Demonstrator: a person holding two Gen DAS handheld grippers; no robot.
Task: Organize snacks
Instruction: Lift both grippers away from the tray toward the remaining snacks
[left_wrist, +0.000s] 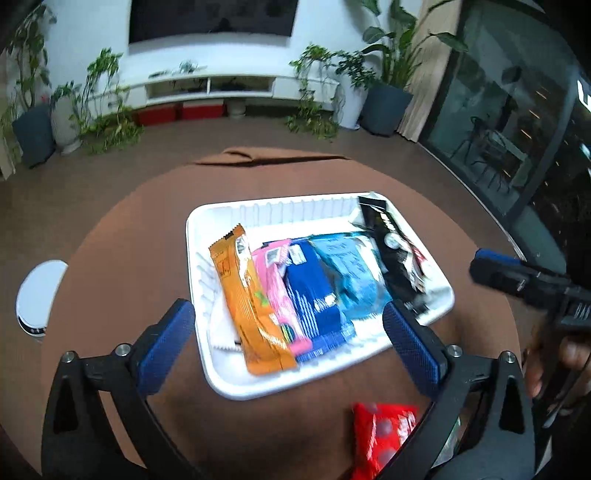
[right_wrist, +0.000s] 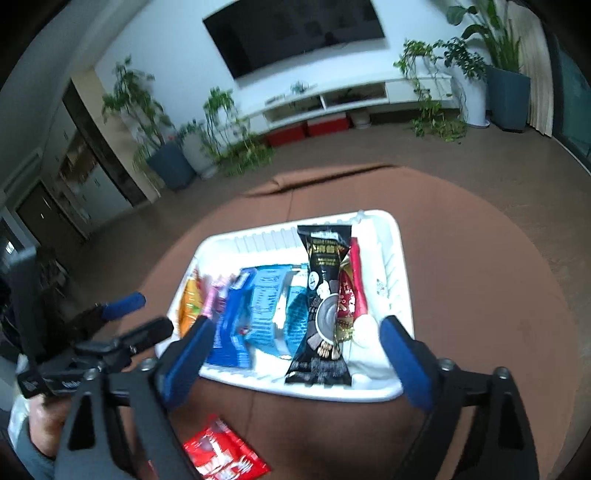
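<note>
A white tray on the brown round table holds a row of snack packets. They are an orange packet, a pink one, a dark blue one, a light blue one and a black one. A red and gold packet lies beside the black one. A red packet lies on the table in front of the tray. My left gripper hangs open above the tray's near side, holding nothing. My right gripper is open too, and empty.
A white round object sits at the table's left edge. The brown tablecloth has a fold at its far side. A hand holds the right gripper's handle. Potted plants and a low white TV unit stand far behind.
</note>
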